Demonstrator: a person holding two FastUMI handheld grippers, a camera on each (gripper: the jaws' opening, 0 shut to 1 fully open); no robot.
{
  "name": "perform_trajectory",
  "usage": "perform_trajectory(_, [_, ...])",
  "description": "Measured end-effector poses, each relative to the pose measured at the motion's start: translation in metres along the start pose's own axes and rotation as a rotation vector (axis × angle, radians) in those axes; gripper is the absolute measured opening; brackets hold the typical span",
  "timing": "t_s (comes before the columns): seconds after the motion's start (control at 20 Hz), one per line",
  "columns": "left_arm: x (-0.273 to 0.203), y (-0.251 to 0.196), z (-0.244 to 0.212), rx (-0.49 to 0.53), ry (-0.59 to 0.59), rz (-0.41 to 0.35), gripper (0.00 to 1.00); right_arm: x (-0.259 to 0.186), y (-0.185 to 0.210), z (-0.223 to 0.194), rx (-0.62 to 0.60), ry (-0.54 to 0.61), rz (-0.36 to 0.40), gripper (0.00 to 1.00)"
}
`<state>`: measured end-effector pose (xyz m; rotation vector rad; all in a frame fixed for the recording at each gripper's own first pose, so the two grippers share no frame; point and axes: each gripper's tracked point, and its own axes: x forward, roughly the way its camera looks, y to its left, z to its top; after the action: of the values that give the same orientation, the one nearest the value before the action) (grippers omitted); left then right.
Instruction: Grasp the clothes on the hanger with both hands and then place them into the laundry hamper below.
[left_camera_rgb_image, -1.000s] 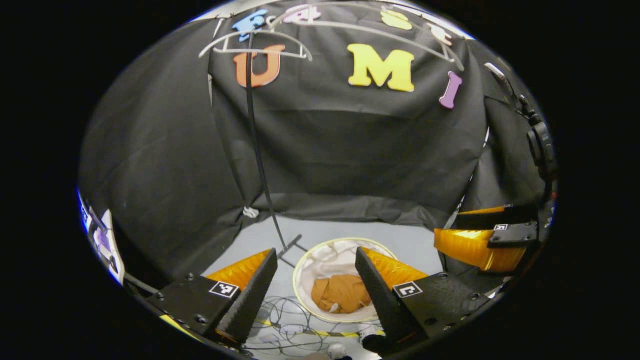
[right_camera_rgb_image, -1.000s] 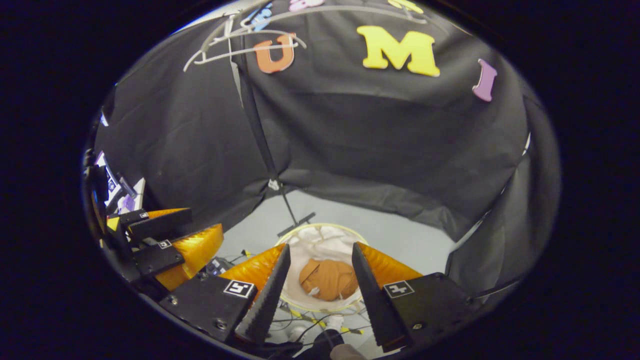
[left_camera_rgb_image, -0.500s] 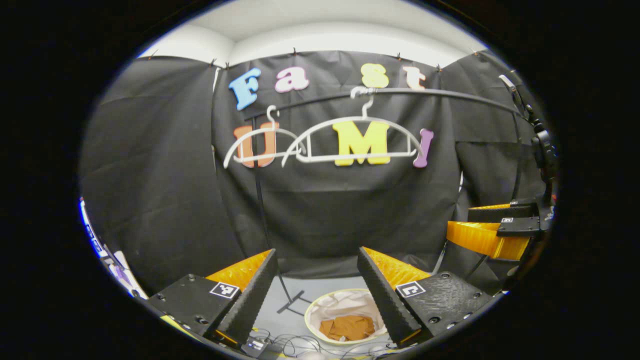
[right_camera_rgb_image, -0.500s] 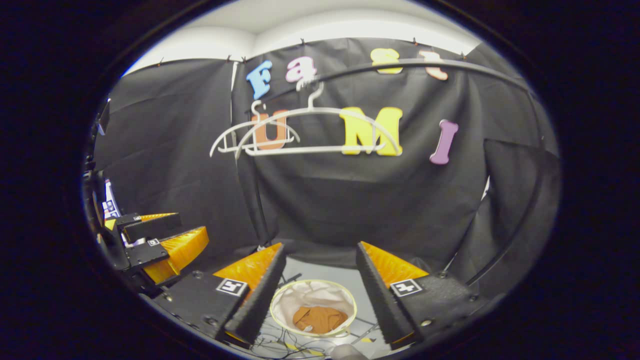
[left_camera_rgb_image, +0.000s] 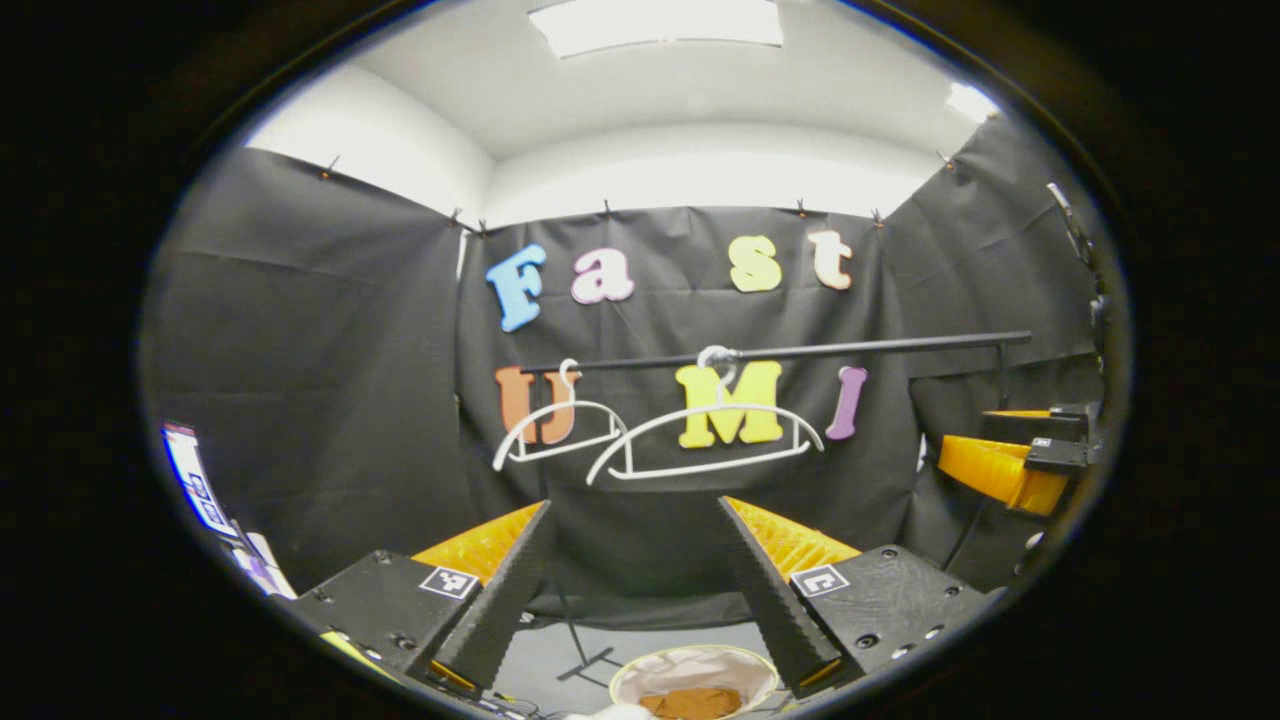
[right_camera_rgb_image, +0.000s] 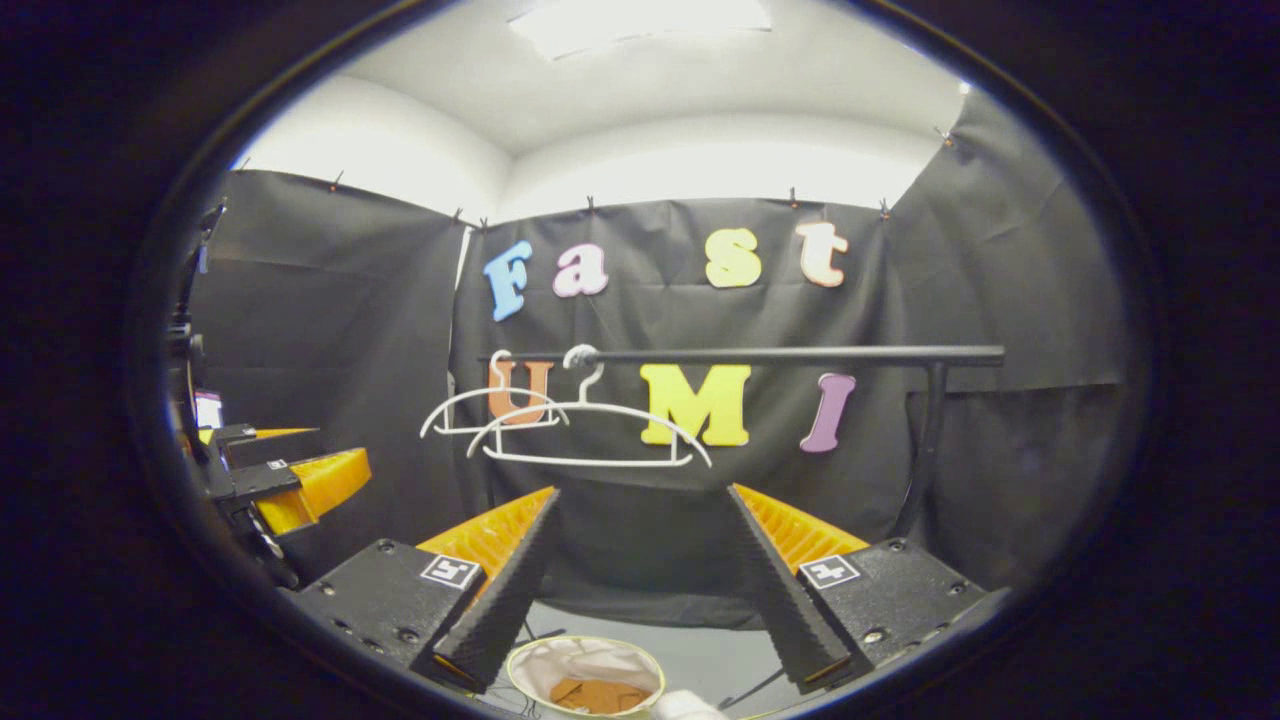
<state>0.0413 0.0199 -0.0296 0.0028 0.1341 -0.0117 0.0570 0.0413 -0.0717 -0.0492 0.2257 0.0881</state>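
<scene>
Two bare white hangers (left_camera_rgb_image: 704, 438) (right_camera_rgb_image: 588, 435) hang from a black rail (left_camera_rgb_image: 800, 351) (right_camera_rgb_image: 760, 355). The orange-brown garment (left_camera_rgb_image: 697, 703) (right_camera_rgb_image: 598, 694) lies crumpled inside the round white hamper (left_camera_rgb_image: 695, 666) (right_camera_rgb_image: 585, 661) on the floor below. My left gripper (left_camera_rgb_image: 632, 585) is open with nothing between its fingers, raised and level with the rail's lower zone. My right gripper (right_camera_rgb_image: 638, 575) is open and empty too. In the left gripper view the right gripper (left_camera_rgb_image: 1010, 455) sits at the far right; in the right gripper view the left gripper (right_camera_rgb_image: 280, 475) sits at the far left.
The rail's upright post (right_camera_rgb_image: 925, 440) stands at the right, its thin black foot (left_camera_rgb_image: 590, 660) on the grey floor beside the hamper. Black cloth walls close the booth on three sides. A lit screen (left_camera_rgb_image: 195, 480) stands at the far left.
Both grippers have risen and tilted up from over the hamper; the hamper with the garment has slid to the bottom edge and the rail, hangers and ceiling have come into view.
</scene>
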Motion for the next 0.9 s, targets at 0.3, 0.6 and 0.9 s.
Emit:
perform_trajectory(0.3, [-0.019,-0.005,0.012,0.016,-0.011,0.054,1.0,-0.008,-0.016,0.004,0.036,0.003,0.0,1.0])
perform_trajectory(0.6, [-0.024,-0.001,0.014,0.016,-0.014,0.062,1.0,-0.007,-0.016,0.0,0.052,0.001,-0.03,1.0])
perform_trajectory(0.9, [-0.027,0.009,0.019,0.017,-0.027,0.057,1.0,-0.014,-0.005,0.008,0.046,-0.029,-0.041,1.0])
